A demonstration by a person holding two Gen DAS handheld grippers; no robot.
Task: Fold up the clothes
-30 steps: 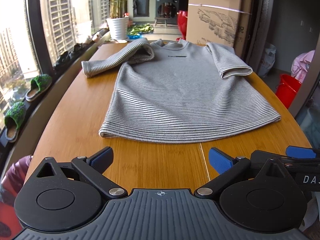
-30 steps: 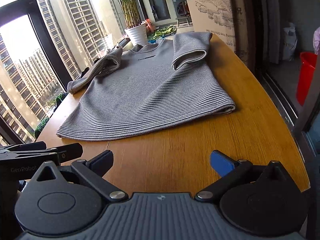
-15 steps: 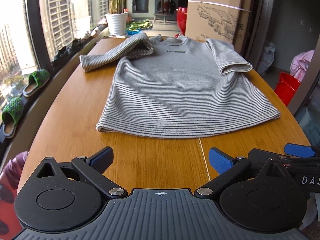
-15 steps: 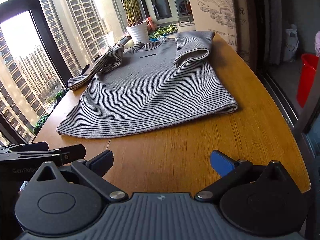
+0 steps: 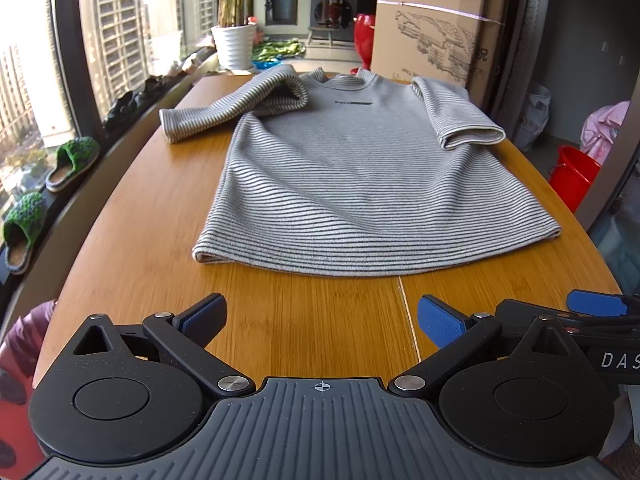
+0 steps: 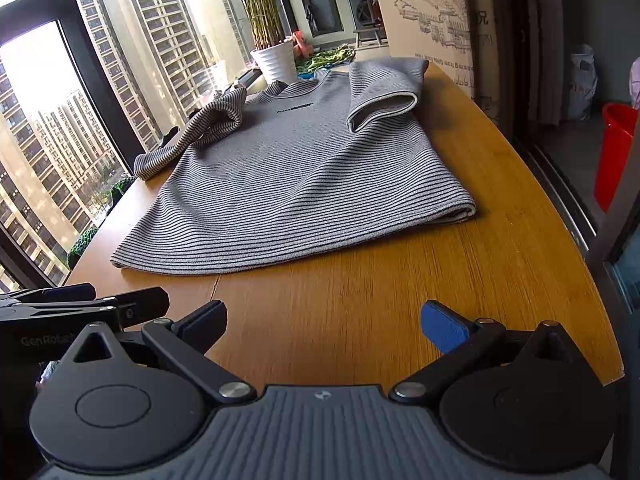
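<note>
A grey striped sweater [image 5: 360, 184] lies front up on the wooden table [image 5: 132, 240], hem toward me. Its left sleeve [image 5: 224, 110] stretches out to the left, bunched at the shoulder; its right sleeve [image 5: 460, 120] is folded in over the chest. My left gripper [image 5: 322, 316] hovers open over bare wood short of the hem, holding nothing. In the right wrist view the same sweater [image 6: 304, 184] lies ahead, and my right gripper [image 6: 324, 320] is open and empty above the table's near edge. The left gripper's side [image 6: 80, 308] shows at the left there.
A large cardboard box [image 5: 436, 36] stands behind the table's far end, and a white plant pot [image 5: 234, 46] at the far left. Green slippers [image 5: 72, 162] rest on the window sill to the left. A red bucket [image 5: 572, 176] sits on the floor to the right.
Both grippers have pulled back and tilted slightly, so the sweater's hem sits a little farther up in both views. The sweater itself has not moved.
</note>
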